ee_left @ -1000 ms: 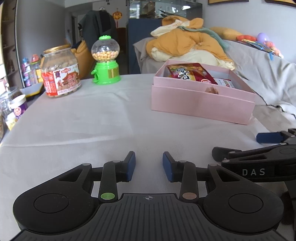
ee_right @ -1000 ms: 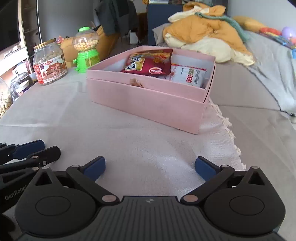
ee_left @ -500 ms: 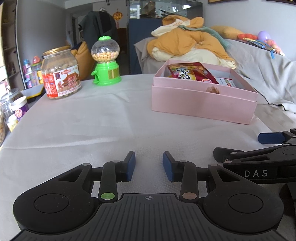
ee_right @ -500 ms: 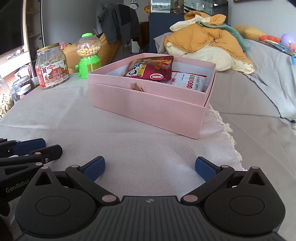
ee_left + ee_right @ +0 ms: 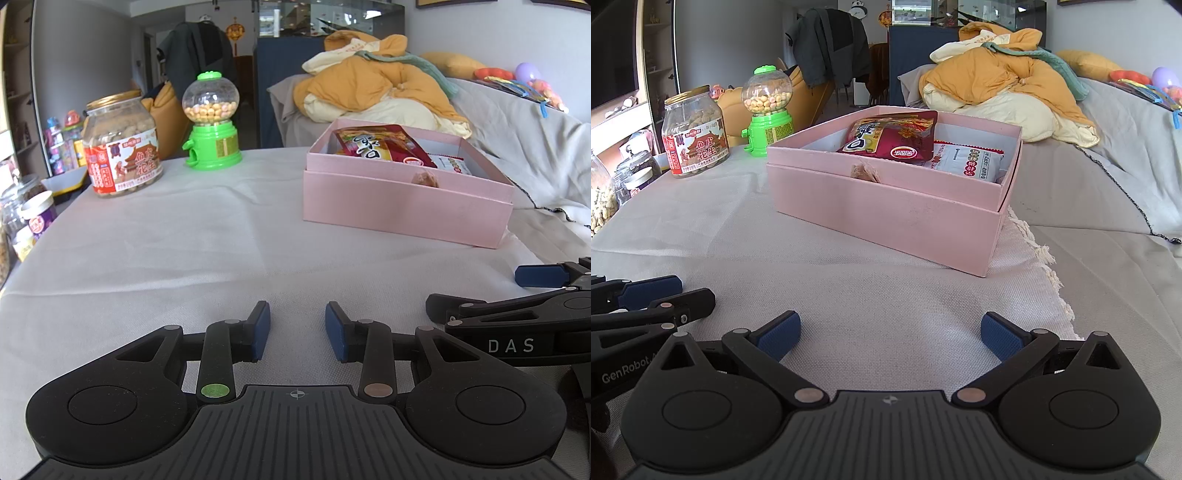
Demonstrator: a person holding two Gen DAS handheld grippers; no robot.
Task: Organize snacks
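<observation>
Both tongs, left (image 5: 297,330) and right (image 5: 890,334), hovered released and empty over the counter (image 5: 184,251), well short of the pink box (image 5: 886,206) holding snack bags (image 5: 892,136); a careless reach might shove it.

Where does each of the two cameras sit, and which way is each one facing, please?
Left wrist: on the left gripper, low over the white tablecloth, facing the peanut jar and green candy dispenser; the right gripper shows at right.
Right wrist: on the right gripper, facing the pink box; the left gripper shows at left.
Shared: box, jar, dispenser, tablecloth, orange bedding.
</observation>
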